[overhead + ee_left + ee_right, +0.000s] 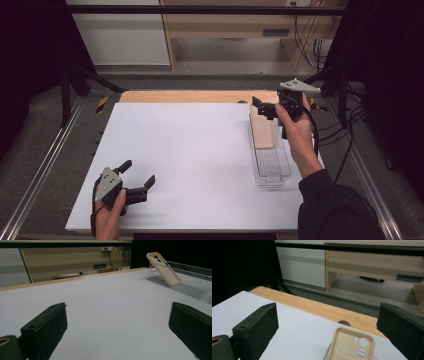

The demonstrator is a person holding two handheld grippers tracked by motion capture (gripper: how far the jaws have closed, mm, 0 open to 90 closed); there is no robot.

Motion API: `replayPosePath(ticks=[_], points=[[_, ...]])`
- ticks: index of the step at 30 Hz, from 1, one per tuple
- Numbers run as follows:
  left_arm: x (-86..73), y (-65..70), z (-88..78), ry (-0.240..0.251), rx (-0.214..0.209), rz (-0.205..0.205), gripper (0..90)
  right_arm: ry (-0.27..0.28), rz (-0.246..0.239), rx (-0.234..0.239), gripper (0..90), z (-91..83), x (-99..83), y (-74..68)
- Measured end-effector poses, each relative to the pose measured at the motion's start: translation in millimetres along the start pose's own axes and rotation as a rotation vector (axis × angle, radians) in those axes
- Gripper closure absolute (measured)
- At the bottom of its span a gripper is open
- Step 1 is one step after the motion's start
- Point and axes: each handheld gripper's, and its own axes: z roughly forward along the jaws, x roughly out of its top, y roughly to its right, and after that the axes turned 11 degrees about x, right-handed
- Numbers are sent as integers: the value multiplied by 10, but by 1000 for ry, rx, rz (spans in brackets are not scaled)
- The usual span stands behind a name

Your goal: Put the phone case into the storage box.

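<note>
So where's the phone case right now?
In the high view the phone case sits at the table's right side, propped in the far end of the clear tray, just below the right tool.

High view overhead, gripper views low

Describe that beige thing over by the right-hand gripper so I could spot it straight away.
Start at the white table and look to its far right side, where a long clear plastic tray lies. Propped tilted at the tray's far end, just below the open right gripper, is a beige phone case; its camera cut-outs and matte tan colour set it apart from the see-through tray.
</note>
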Motion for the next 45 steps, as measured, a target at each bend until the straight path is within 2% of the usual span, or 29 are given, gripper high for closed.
replayPosePath(ticks=[13,20,25,28,35,45], points=[[-1,2,-1,0,-1,1,19,-4,-5,-14,38,-43,10,24],[6,0,-11,9,-1,3,19,28,-59,-21,34,-114,23,2],[6,-9,-16,11,2,-1,19,34,-62,-16,35,-152,32,-5],[6,-11,-18,12,2,-2,19,83,-60,-31,42,-227,28,-7],[8,-23,-24,14,6,-7,19,105,-53,-19,41,-357,15,4],[13,-31,-22,18,4,-13,19,119,-43,1,36,-451,4,-25]])
